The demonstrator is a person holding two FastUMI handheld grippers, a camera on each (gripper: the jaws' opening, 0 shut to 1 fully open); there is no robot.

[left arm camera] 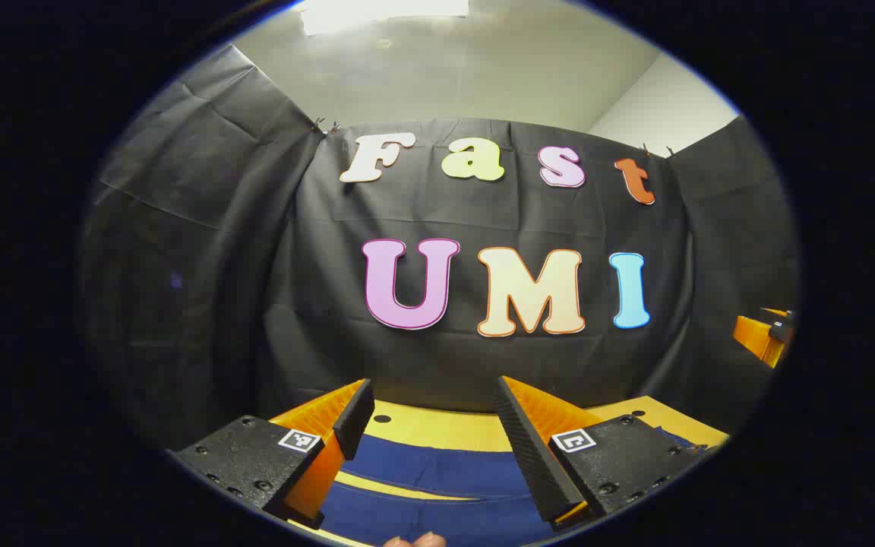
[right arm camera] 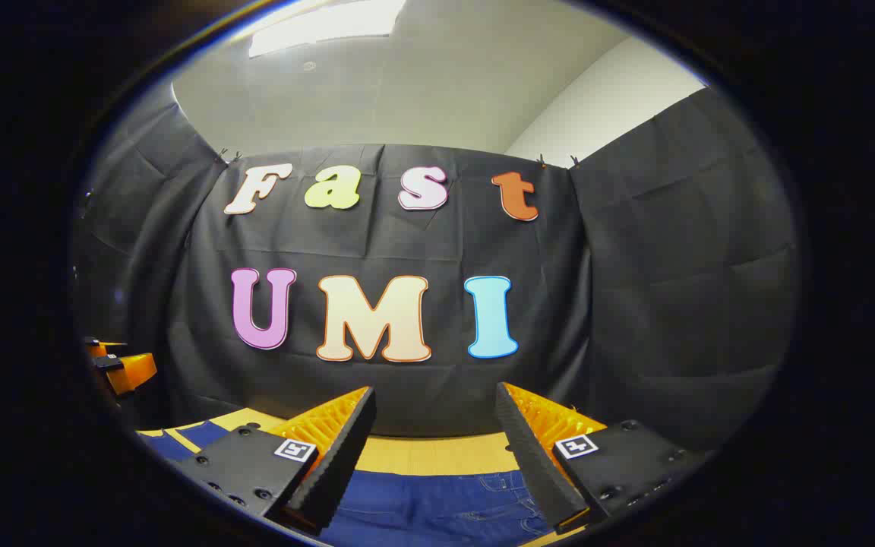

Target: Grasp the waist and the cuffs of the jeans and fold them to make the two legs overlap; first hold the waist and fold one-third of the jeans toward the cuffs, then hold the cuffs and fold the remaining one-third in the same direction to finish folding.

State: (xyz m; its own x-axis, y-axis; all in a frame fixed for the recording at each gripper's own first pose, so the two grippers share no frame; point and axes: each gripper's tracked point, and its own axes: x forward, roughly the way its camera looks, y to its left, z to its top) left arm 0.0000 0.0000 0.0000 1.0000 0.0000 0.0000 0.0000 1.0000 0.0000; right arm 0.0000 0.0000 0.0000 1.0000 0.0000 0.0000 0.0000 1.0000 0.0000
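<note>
Left gripper view: jeans (left arm camera: 437, 471) on table (left arm camera: 437, 425).

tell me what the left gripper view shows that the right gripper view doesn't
Left gripper view: two blue bands of the jeans with a wood strip between them, fingertips at the bottom edge, and the right hand-held gripper far right. Right gripper view: jeans stitching and a pocket, and the left hand-held gripper far left. Both: open fingers above jeans on the wooden table.
</note>
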